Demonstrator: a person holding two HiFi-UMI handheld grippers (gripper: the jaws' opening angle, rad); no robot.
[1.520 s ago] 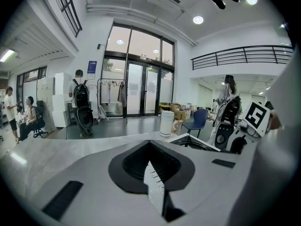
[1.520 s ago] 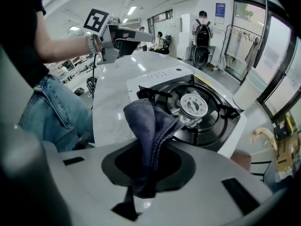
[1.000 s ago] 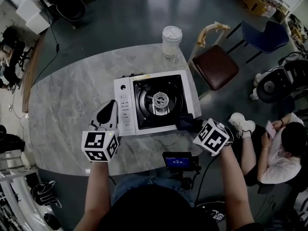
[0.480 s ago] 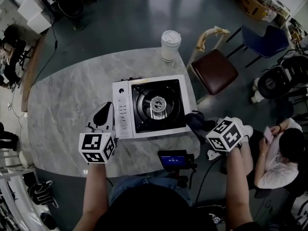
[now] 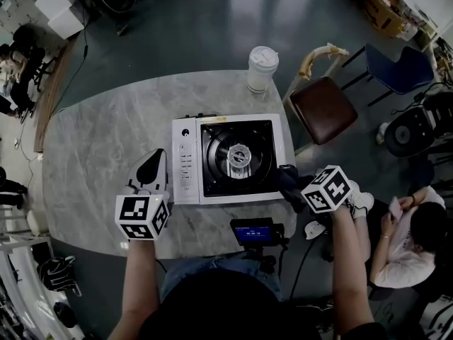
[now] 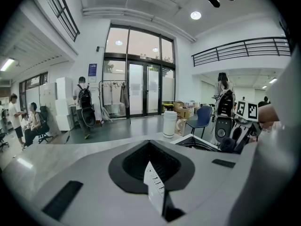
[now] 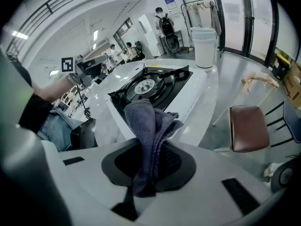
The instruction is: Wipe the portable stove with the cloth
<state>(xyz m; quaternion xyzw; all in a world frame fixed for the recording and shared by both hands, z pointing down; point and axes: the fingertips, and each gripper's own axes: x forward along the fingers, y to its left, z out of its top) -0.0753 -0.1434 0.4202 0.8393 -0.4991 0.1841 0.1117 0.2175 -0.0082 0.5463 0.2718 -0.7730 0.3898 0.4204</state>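
Right gripper view: right tool clamped on cloth | cloth at portable stove 4 o'clock corner | left tool jaws together, over bench, stove's 9 o'clock side.

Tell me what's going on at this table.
A person stands at the table with tongs in each hand. The right tongs are clamped on a dark cloth, held at the near right corner of the stove. Whether the cloth touches the stove is hard to tell. The left tongs are shut and empty, just left of the stove's control panel. A lidded cup stands behind the stove.
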